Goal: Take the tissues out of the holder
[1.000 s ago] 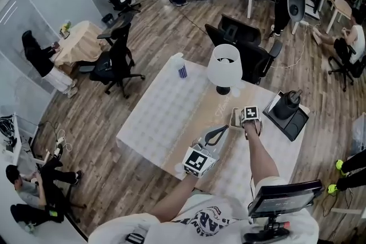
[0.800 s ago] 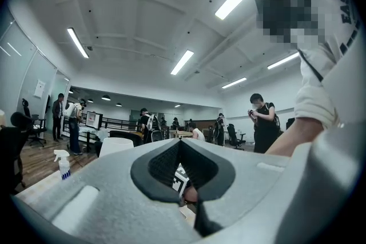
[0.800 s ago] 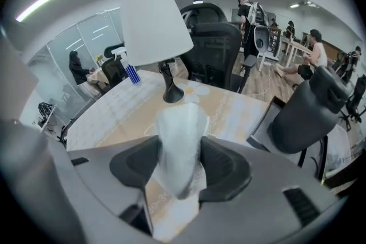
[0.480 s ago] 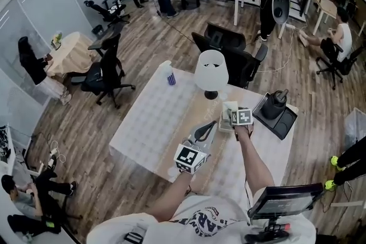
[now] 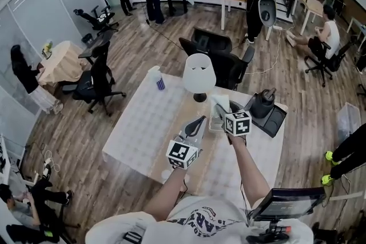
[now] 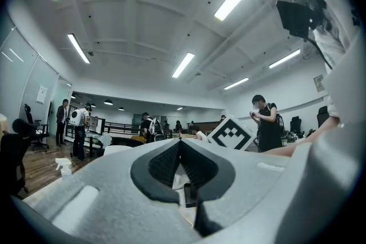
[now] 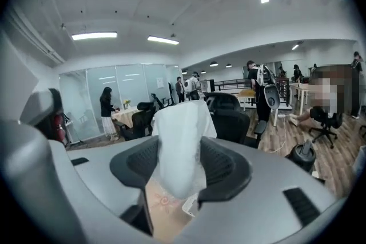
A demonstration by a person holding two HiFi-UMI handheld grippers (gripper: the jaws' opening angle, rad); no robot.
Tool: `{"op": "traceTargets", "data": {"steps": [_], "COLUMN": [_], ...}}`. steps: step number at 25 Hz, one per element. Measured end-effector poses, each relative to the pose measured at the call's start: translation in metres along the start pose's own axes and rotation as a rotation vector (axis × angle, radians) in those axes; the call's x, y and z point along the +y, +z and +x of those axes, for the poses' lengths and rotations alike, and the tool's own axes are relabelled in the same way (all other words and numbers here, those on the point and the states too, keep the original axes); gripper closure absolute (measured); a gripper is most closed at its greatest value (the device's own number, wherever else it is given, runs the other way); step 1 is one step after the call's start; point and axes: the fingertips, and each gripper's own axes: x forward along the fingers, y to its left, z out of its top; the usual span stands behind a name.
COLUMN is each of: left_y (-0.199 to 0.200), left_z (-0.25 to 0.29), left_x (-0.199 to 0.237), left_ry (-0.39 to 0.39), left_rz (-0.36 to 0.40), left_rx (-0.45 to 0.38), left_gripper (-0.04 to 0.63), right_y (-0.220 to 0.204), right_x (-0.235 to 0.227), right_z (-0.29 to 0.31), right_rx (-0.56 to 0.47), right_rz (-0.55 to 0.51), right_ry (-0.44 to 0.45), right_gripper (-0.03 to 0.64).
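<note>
One white tissue in the right gripper, above its holder

The right gripper [image 5: 229,116] had its jaws clamped on a single tissue [image 7: 180,140], whose long axis ran out past the jaw tips. The one tissue holder [image 5: 215,123] sat on the table [image 5: 143,123] directly below and just ahead of that gripper, so the right hand was the nearer. The left gripper [image 6: 180,144] pointed level beside it, jaws together on nothing. I could not tell whether more tissues remained inside. One lamp [image 5: 199,73] and one spray bottle [image 5: 157,78] stood beyond.
</note>
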Motion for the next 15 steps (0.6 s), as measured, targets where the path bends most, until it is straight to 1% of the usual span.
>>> {"op": "traceTargets", "data": {"steps": [6, 10, 12, 15], "left_y": [0.006, 0.006, 0.004, 0.002], "left_z": [0.001, 0.002, 0.003, 0.003], "left_x": [0.002, 0.001, 0.0, -0.002], "left_ry": [0.001, -0.004, -0.006, -0.011], "left_rz": [0.013, 0.018, 0.019, 0.017], "left_rx": [-0.008, 0.0, 0.005, 0.009], "left_gripper": [0.592, 0.592, 0.592, 0.592], "right_y": [0.04, 0.056, 0.055, 0.046], "right_x": [0.026, 0.04, 0.039, 0.036], "right_z": [-0.054, -0.092, -0.103, -0.108], "right_rx": [-0.159, -0.27, -0.298, -0.289], "right_rz": [-0.03, -0.125, -0.138, -0.123], "right_ry": [0.027, 0.025, 0.019, 0.009], "right_gripper": [0.393, 0.393, 0.393, 0.393]}}
